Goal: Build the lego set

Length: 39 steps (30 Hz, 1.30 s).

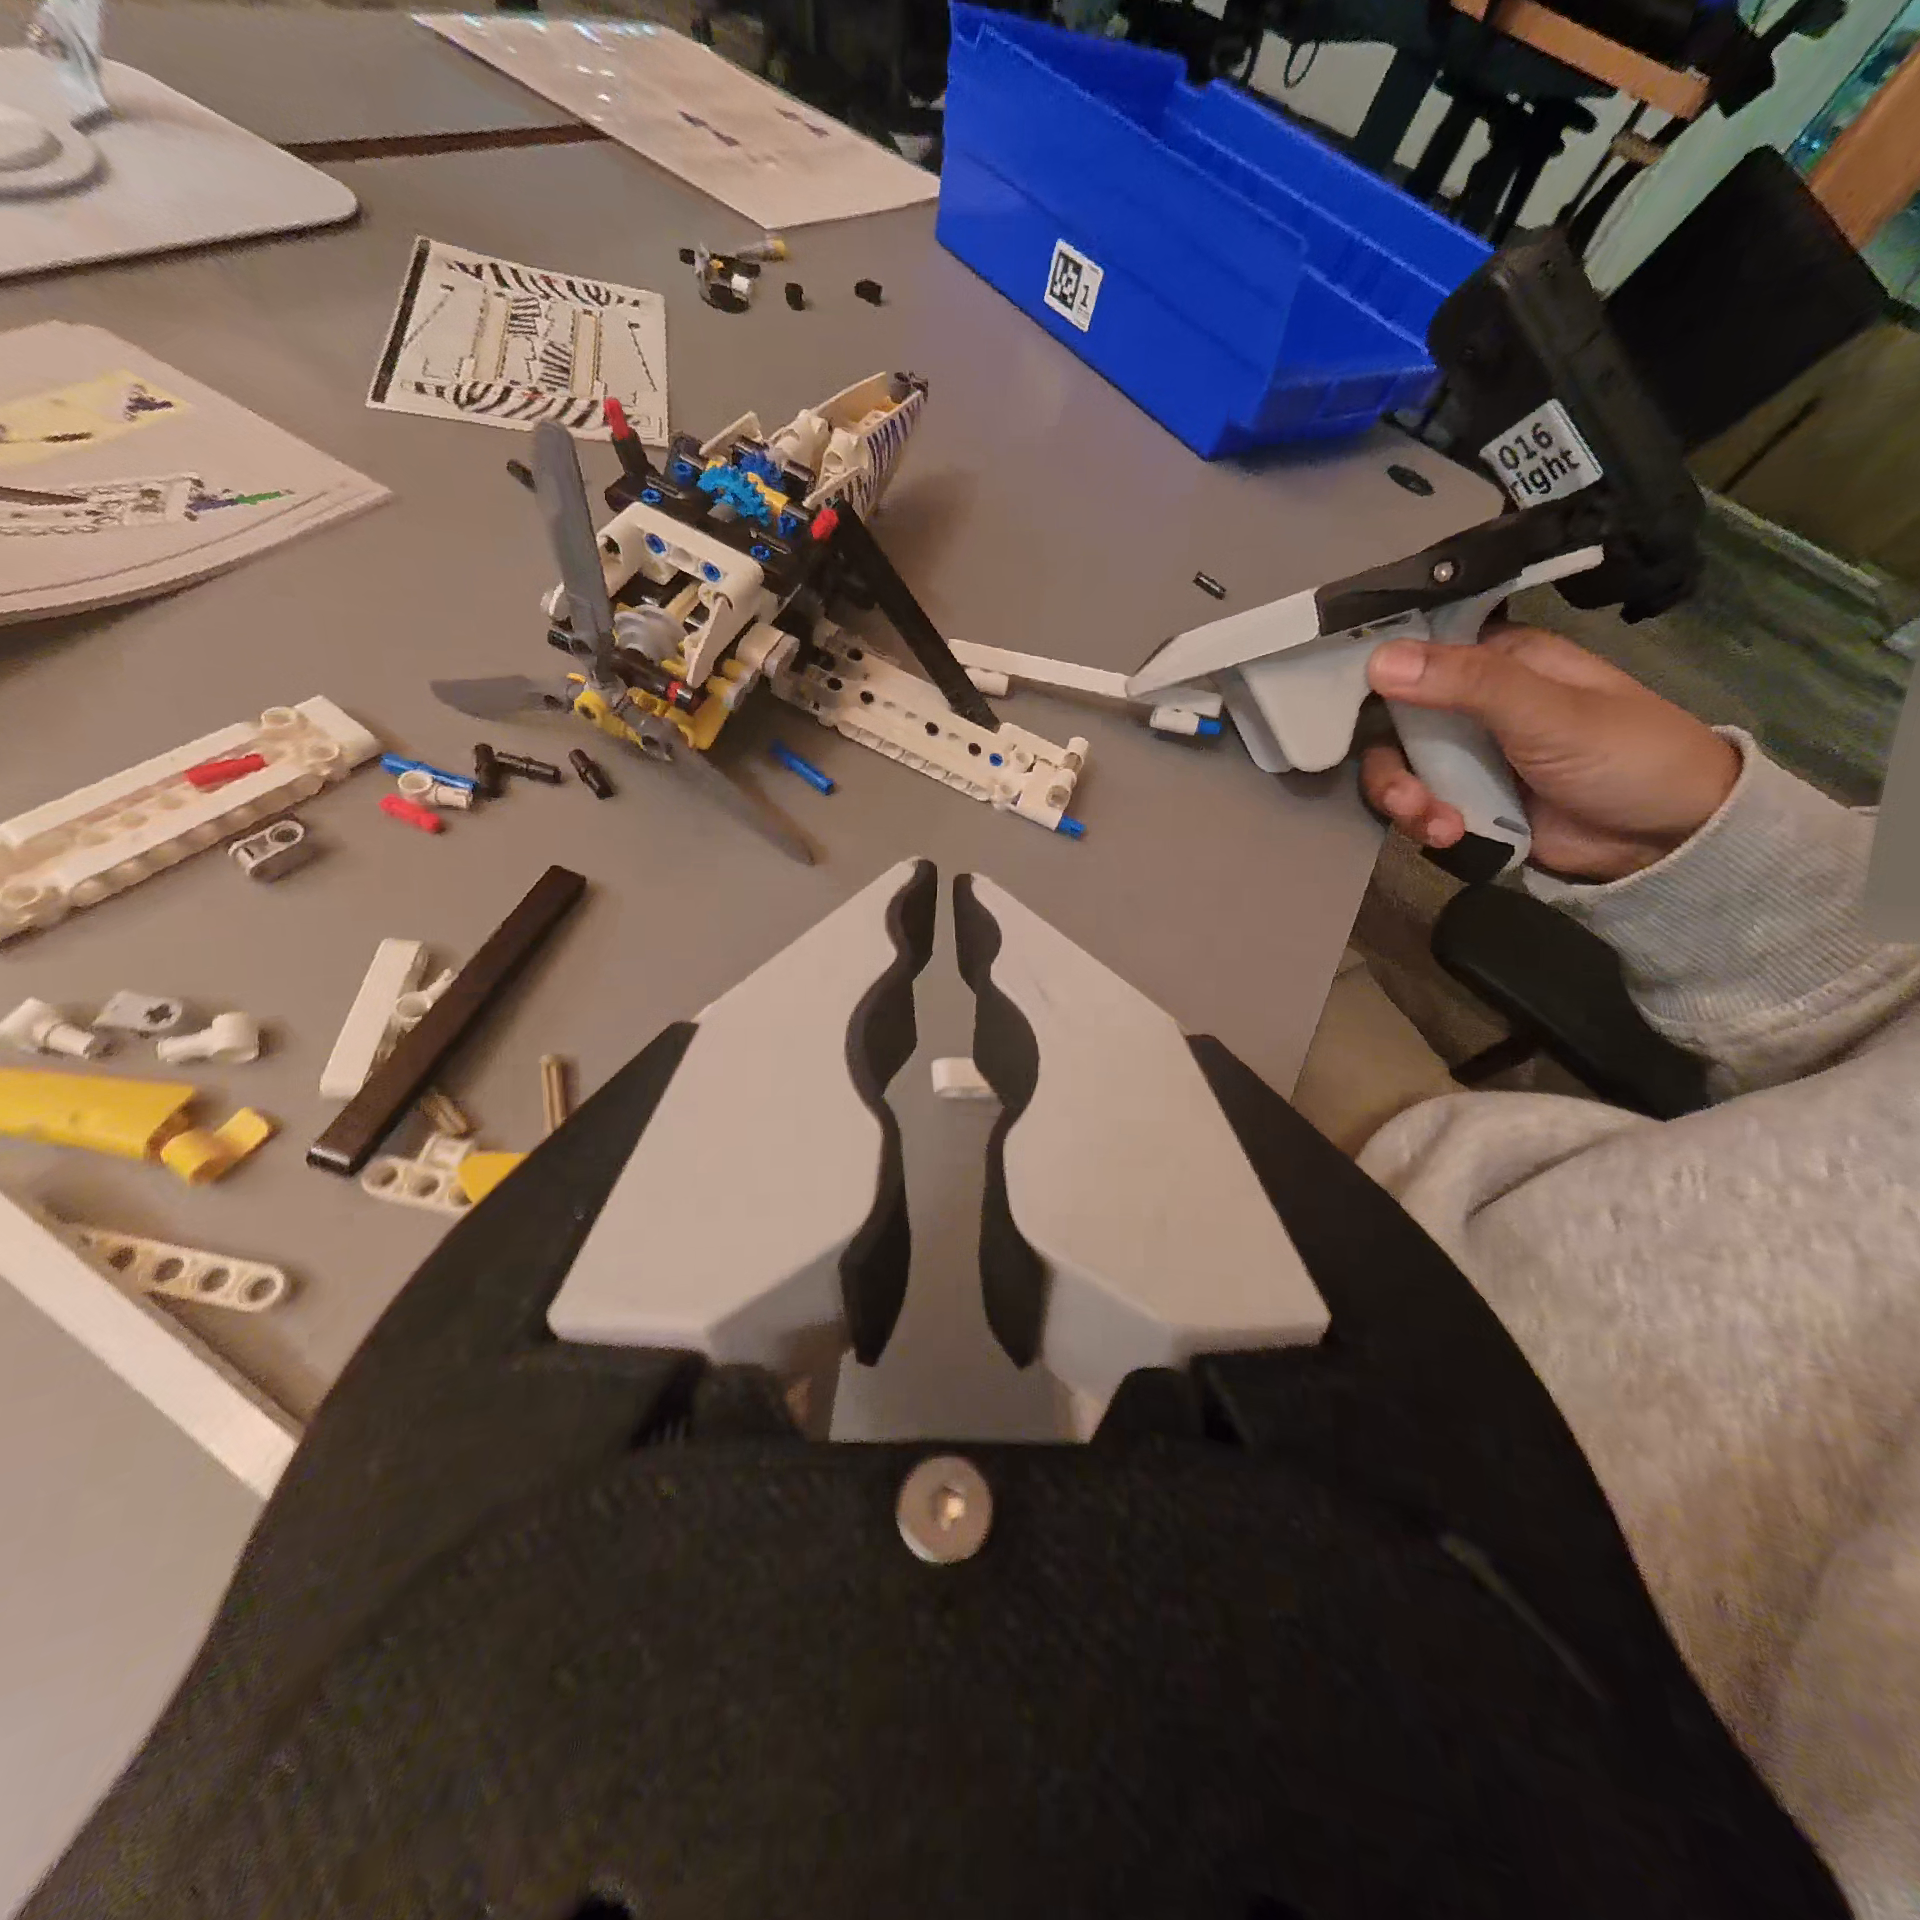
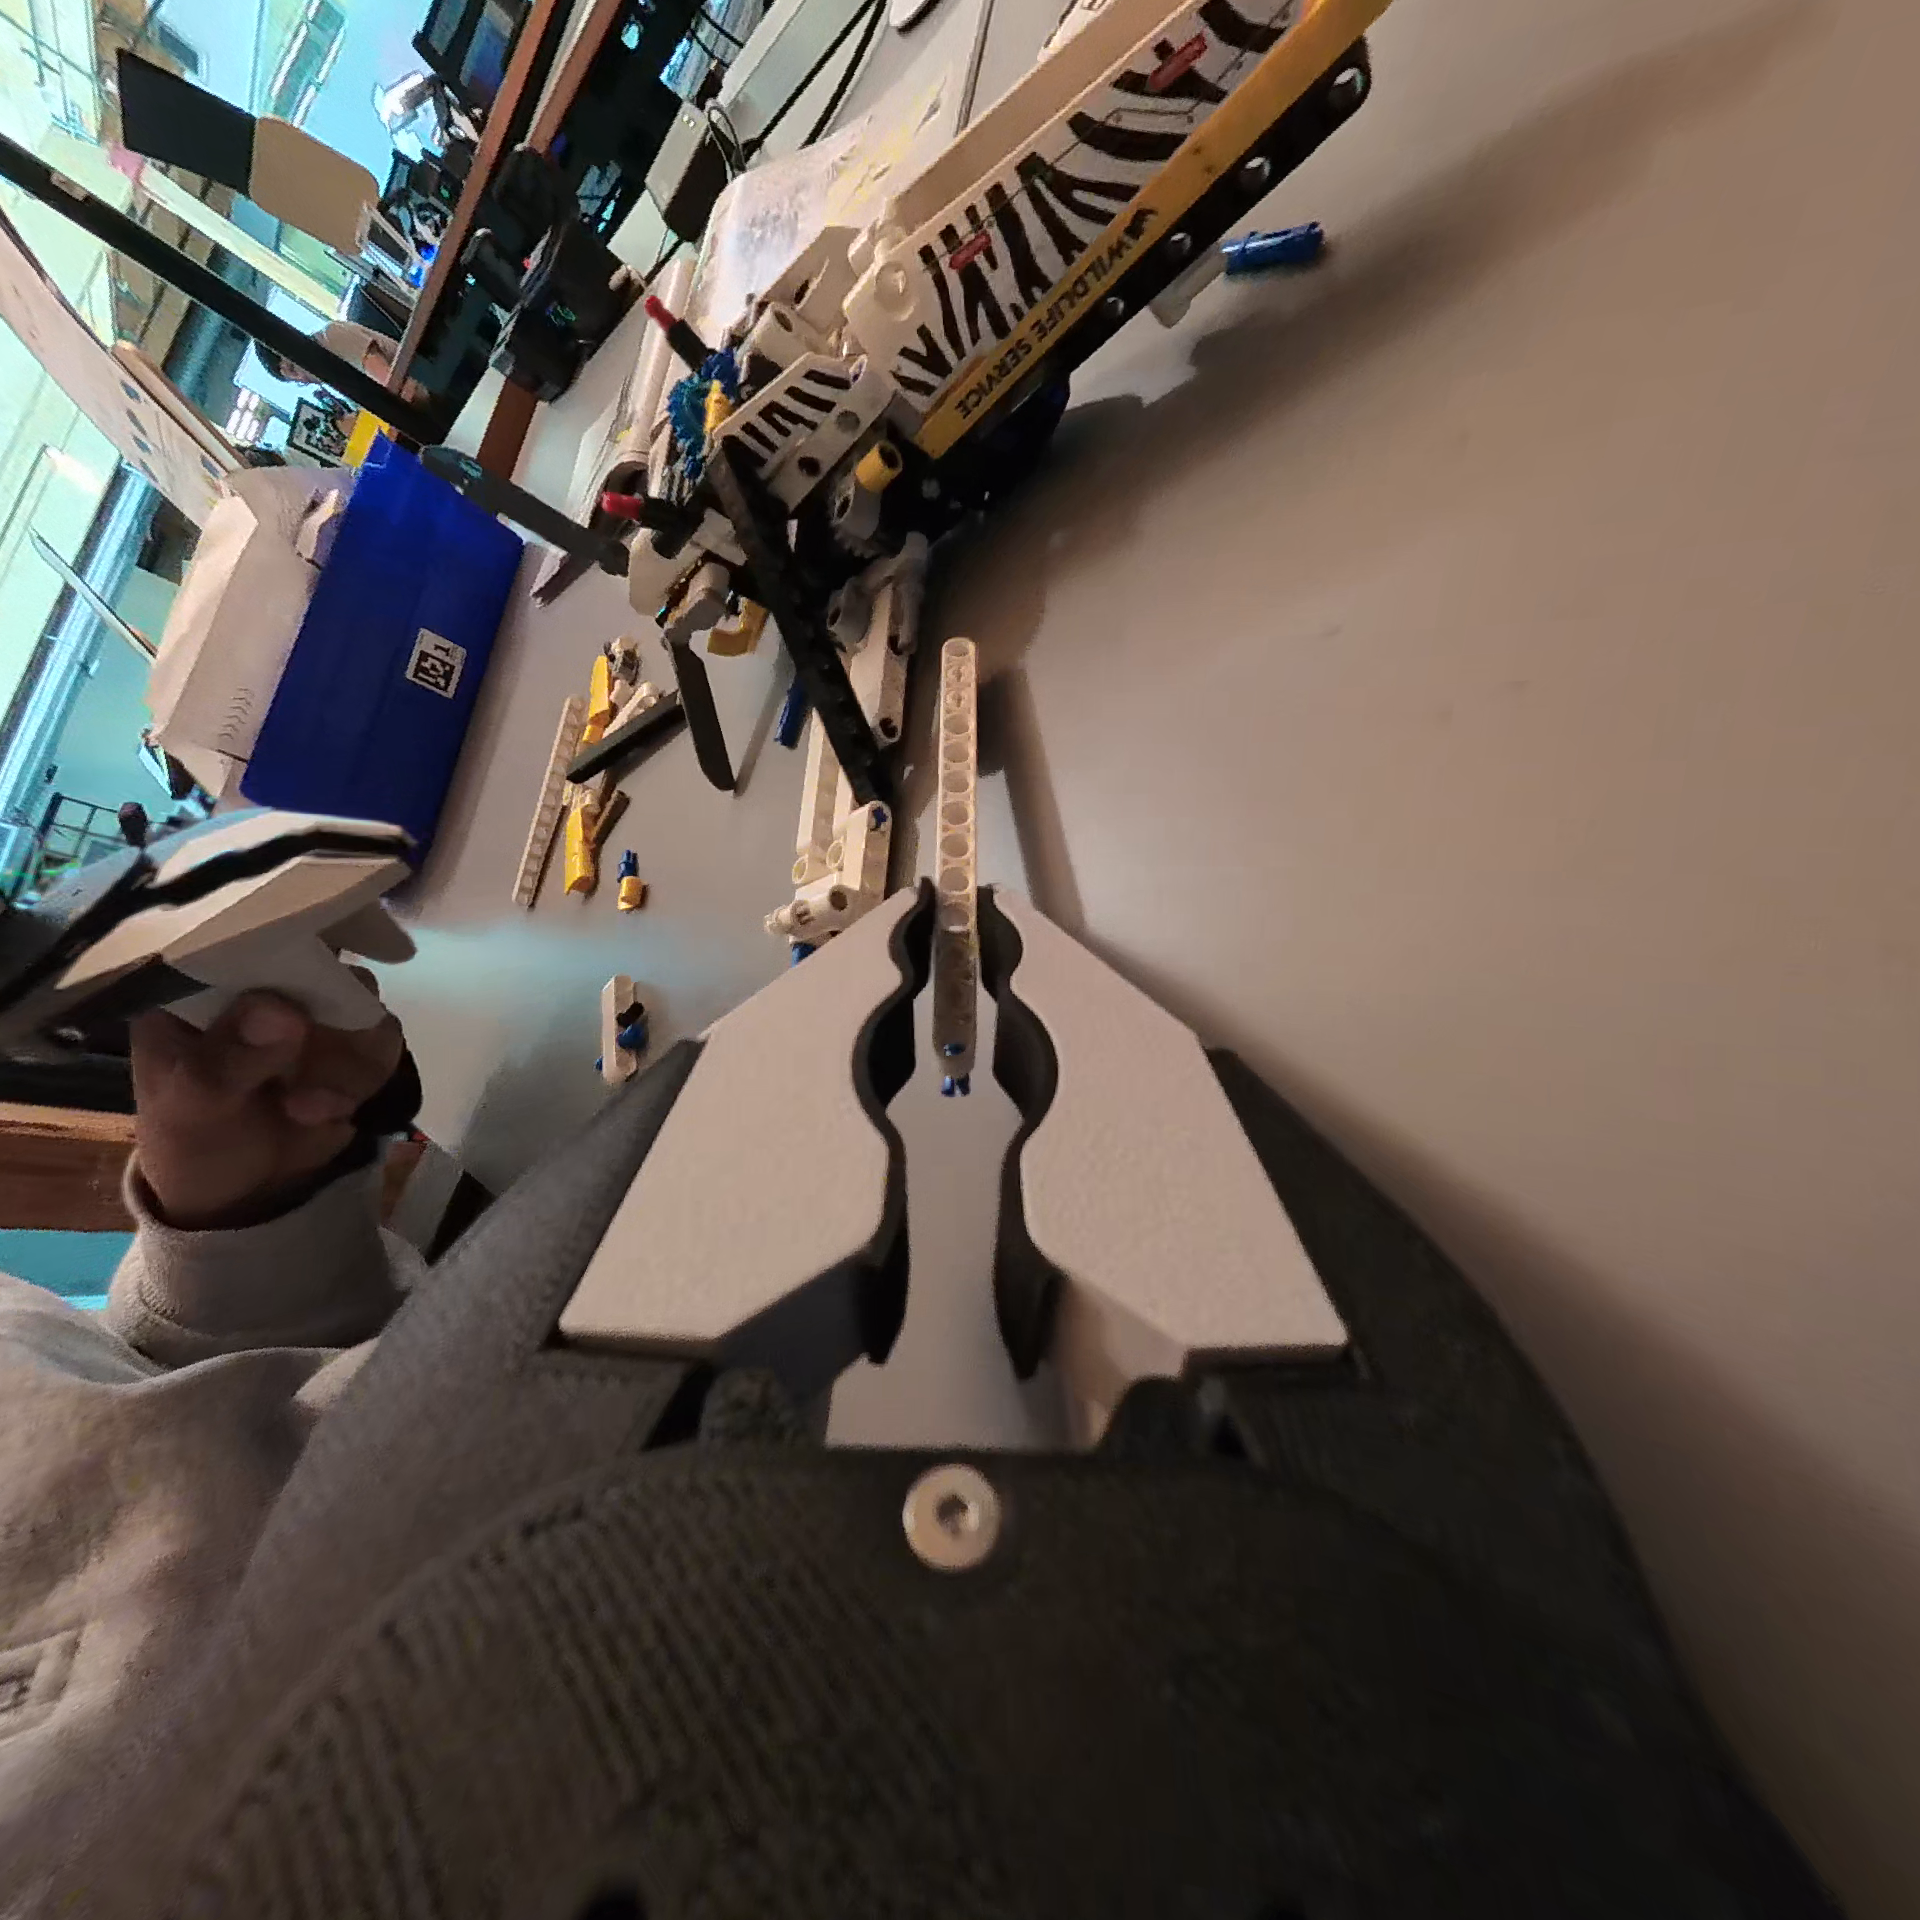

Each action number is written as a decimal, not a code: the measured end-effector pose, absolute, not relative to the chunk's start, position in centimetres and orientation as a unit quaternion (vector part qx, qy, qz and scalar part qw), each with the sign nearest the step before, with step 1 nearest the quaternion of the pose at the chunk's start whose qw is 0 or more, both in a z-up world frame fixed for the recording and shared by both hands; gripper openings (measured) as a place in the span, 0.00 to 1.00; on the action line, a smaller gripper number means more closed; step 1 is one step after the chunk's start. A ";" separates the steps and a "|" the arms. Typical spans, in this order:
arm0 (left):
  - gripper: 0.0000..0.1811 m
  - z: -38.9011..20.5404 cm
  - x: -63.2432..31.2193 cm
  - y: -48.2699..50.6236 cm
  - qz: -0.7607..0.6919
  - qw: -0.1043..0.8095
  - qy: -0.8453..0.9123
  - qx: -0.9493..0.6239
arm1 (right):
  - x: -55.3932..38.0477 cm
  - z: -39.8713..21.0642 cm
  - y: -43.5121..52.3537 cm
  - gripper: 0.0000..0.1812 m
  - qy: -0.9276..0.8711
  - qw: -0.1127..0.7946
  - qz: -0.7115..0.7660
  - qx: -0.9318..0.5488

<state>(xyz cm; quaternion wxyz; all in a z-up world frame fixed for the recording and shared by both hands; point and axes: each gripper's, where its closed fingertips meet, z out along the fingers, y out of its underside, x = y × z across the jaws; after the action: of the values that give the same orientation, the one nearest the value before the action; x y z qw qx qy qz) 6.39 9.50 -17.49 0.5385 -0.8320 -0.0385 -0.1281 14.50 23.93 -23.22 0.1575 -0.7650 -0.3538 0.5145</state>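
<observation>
The partly built Lego plane (image 1: pixel 727 582) with a grey propeller and zebra-striped panels stands on the grey table (image 1: pixel 1195 623); it also shows in the right wrist view (image 2: pixel 831 468). My right gripper (image 2: pixel 954 896) is shut on a long white holed beam (image 2: pixel 956 790) with blue pins at its near end. The beam points at the plane's white tail boom. In the left wrist view, that gripper (image 1: pixel 1138 681) holds the beam (image 1: pixel 1039 670) low over the table. My left gripper (image 1: pixel 943 883) is shut and empty, hovering in front of the plane, with a small white piece (image 1: pixel 961 1075) seen beneath it.
Loose parts lie at the left: a white panel (image 1: pixel 177 800), a black beam (image 1: pixel 447 1018), yellow pieces (image 1: pixel 104 1117), pins. An instruction booklet (image 1: pixel 125 488) and a sticker sheet (image 1: pixel 520 343) lie behind. A blue bin (image 1: pixel 1195 239) stands at the back right. The table edge (image 1: pixel 1340 987) is near my right. One gripper's finger ends stand about 20 centimetres off the other's. The partly built Lego plane (image 1: pixel 727 582) is about 12 centimetres from my left fingertips.
</observation>
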 end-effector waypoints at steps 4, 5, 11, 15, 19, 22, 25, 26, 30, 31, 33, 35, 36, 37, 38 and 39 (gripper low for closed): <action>0.01 -17.1 7.7 8.1 -0.168 0.562 -0.041 -0.809 | 14.6 -22.5 23.7 0.11 -0.362 0.165 0.533 -0.747; 0.02 -16.6 8.3 7.8 -0.201 0.568 -0.043 -0.797 | 14.5 -22.6 23.3 0.12 -0.371 0.149 0.534 -0.745; 0.02 -15.8 6.9 6.2 -0.227 0.598 -0.082 -0.764 | 14.0 -22.9 23.4 0.14 -0.425 0.179 0.492 -0.738; 0.02 -15.7 5.6 5.6 -0.203 0.611 -0.092 -0.759 | 13.9 -22.8 22.9 0.18 -0.504 0.214 0.457 -0.701; 0.02 -15.8 5.4 5.7 -0.192 0.621 -0.088 -0.755 | 14.5 -23.2 22.6 0.16 -0.597 0.273 0.375 -0.655; 0.02 -16.2 5.7 6.0 -0.190 0.623 -0.078 -0.755 | 14.5 -23.7 22.9 0.13 -0.637 0.307 0.305 -0.637; 0.02 -16.6 6.2 6.4 -0.190 0.617 -0.064 -0.761 | 14.4 -24.7 22.8 0.11 -0.646 0.297 0.277 -0.646; 0.02 -16.6 6.4 6.4 -0.189 0.616 -0.059 -0.763 | 14.3 -24.7 22.8 0.05 -0.641 0.297 0.279 -0.651; 0.03 -15.9 7.5 6.7 -0.203 0.627 -0.030 -0.751 | 14.5 -23.1 23.9 0.04 -0.590 0.325 0.298 -0.676; 0.04 -15.6 7.8 6.8 -0.217 0.632 -0.026 -0.744 | 14.5 -22.0 23.9 0.04 -0.565 0.331 0.329 -0.680; 0.07 -14.5 8.4 6.9 -0.260 0.645 -0.027 -0.718 | 14.4 -19.1 23.3 0.03 -0.502 0.328 0.429 -0.676; 0.14 -12.9 9.0 7.1 -0.339 0.658 -0.039 -0.671 | 14.2 -14.5 20.8 0.03 -0.422 0.284 0.593 -0.624; 0.19 -11.7 9.3 7.0 -0.399 0.661 -0.048 -0.633 | 14.2 -12.0 19.2 0.03 -0.378 0.244 0.678 -0.581; 0.22 -10.5 9.3 6.8 -0.465 0.659 -0.062 -0.588 | 14.2 -10.0 17.6 0.03 -0.341 0.193 0.746 -0.538; 0.25 -9.4 9.1 6.6 -0.528 0.650 -0.078 -0.541 | 14.2 -8.8 15.9 0.03 -0.317 0.141 0.790 -0.505; 0.27 -8.7 8.8 6.5 -0.583 0.636 -0.093 -0.498 | 14.0 -8.3 14.2 0.03 -0.307 0.094 0.816 -0.481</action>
<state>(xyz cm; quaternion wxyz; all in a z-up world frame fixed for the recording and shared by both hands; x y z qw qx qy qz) 8.84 6.50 -8.66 0.6357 -0.4975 -0.0926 -0.5829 13.97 14.20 -8.28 0.0937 -0.4809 -0.3069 0.8159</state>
